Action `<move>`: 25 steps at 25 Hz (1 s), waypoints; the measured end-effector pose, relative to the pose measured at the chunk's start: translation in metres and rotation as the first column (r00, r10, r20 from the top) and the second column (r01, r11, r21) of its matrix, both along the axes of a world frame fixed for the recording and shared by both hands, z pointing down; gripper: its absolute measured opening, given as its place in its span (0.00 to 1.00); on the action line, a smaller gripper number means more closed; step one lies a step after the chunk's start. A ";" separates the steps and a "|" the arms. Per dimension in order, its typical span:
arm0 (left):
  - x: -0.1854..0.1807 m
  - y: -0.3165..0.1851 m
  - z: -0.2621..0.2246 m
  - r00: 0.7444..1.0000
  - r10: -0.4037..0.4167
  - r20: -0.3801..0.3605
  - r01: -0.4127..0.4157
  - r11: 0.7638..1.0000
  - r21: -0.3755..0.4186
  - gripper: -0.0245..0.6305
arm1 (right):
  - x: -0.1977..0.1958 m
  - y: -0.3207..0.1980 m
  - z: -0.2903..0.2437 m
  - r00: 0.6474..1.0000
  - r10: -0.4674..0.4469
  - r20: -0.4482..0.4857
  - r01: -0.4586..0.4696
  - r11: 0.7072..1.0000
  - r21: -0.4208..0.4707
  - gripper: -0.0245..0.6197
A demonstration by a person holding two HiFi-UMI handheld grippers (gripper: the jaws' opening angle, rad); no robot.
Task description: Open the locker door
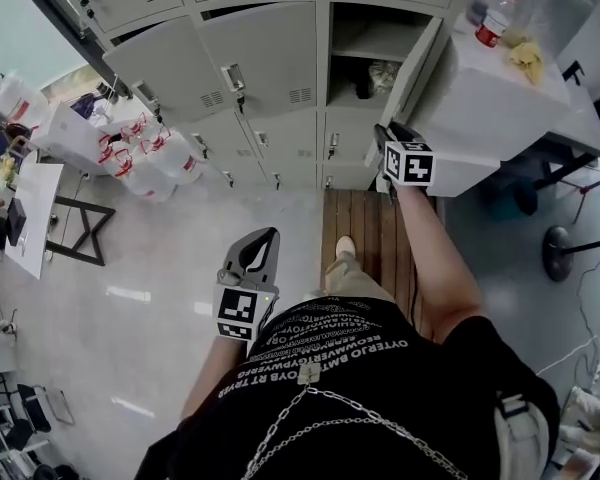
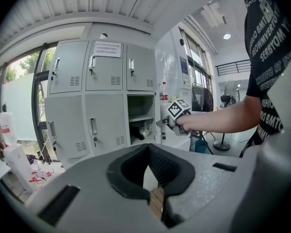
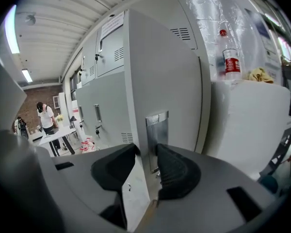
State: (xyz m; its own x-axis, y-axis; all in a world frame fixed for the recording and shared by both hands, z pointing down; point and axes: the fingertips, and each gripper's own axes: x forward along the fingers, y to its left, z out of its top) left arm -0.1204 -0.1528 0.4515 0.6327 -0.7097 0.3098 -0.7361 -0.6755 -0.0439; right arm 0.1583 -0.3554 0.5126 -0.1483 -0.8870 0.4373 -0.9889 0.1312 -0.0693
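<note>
A bank of grey lockers (image 1: 260,78) fills the far side of the head view. One locker door (image 1: 417,73) stands swung out to the right, and its compartment (image 1: 365,63) shows a shelf and a crumpled bag (image 1: 382,76). My right gripper (image 1: 385,133) is shut on that door's free edge, just by the metal handle plate (image 3: 156,130). In the right gripper view the door (image 3: 160,72) runs between the pads (image 3: 172,166). The left gripper view shows the same grip (image 2: 161,124) from the side. My left gripper (image 1: 265,233) hangs low near my waist, shut and holding nothing.
A white cabinet (image 1: 500,108) stands right of the open door, with a plastic bottle (image 1: 495,18) and a yellow cloth (image 1: 527,56) on top. Water jugs (image 1: 145,158) and a desk (image 1: 35,208) are at the left. I stand on a wooden strip (image 1: 370,233). A person (image 3: 46,118) stands far off.
</note>
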 end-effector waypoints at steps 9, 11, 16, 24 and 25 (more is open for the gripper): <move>0.016 0.011 0.003 0.998 0.048 -0.037 -0.048 0.999 -0.005 0.04 | 0.053 0.045 0.002 0.998 0.061 -0.007 -0.061 0.998 -0.022 0.23; 0.021 0.013 0.006 0.998 0.053 -0.035 -0.053 0.999 -0.012 0.04 | 0.067 0.055 0.003 0.997 0.080 -0.012 -0.080 0.997 -0.022 0.21; 0.043 0.008 0.005 0.997 0.066 -0.044 -0.067 0.998 -0.006 0.04 | 0.101 0.068 0.004 0.996 0.087 0.009 -0.086 0.996 -0.021 0.20; 0.099 -0.022 -0.034 0.997 0.073 -0.041 -0.070 0.996 0.054 0.04 | 0.110 0.103 -0.032 0.995 0.051 0.084 -0.056 0.997 0.060 0.04; 0.104 -0.027 -0.044 0.996 0.066 -0.053 -0.062 0.995 0.072 0.04 | 0.105 0.118 -0.054 0.997 0.023 0.079 -0.033 0.992 0.123 0.03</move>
State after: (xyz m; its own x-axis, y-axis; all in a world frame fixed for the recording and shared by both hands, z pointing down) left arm -0.0162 -0.1795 0.4070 0.6921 -0.6863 0.2238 -0.6943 -0.7177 -0.0536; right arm 0.2636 -0.2370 0.4582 -0.1519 -0.9380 0.3116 -0.9846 0.1161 -0.1304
